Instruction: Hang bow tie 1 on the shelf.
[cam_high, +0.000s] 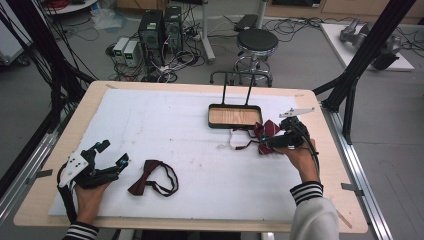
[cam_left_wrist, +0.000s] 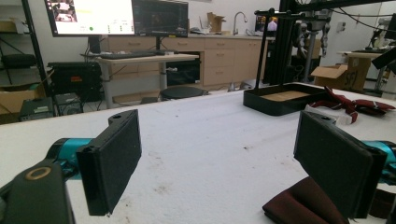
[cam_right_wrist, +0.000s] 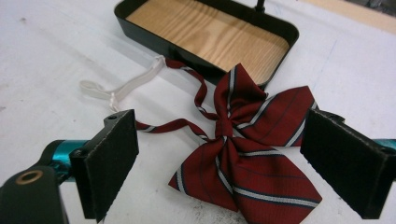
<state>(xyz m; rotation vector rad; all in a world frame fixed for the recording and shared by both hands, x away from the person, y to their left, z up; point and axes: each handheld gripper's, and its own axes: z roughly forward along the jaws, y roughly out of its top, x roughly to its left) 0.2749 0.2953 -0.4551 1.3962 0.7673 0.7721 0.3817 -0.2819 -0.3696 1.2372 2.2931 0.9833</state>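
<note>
Trouble could start right at the striped bow tie (cam_right_wrist: 247, 154), which lies flat on the white sheet of the table (cam_high: 165, 125), just in front of the black tray (cam_right_wrist: 140, 35) with the wooden floor. The right hand-held gripper (cam_right_wrist: 219, 163) straddles it with jaws spread wide, one pad on each side, nothing held. If those pads close only on a wing tip, I'd expect the fabric to slide out or the bow to crumple instead of lifting cleanly.

Watch that strap too! The red band and its white elastic end (cam_right_wrist: 116, 88) trail along the tray's near wall. Lift the bow and the strap could drag, catch on the rim, or hang outside if the tie is bound for the tray. The tray's tall wire handle (cam_high: 237, 90) stands right over the landing zone and could be bumped.

Over on the left, the left hand-held gripper (cam_high: 107, 160) rests near the table's front corner, jaws also wide apart and empty, with the dark brown bow tie (cam_high: 150, 177) just beside it. A hurried grab there might pinch the loop rather than the knot.

Hard to read: in the left gripper view the brown tie is cut off at the bottom edge behind a pad. From the high view, the person's right hand covers part of the striped tie, and whether the pads touch the cloth I cannot tell.
</note>
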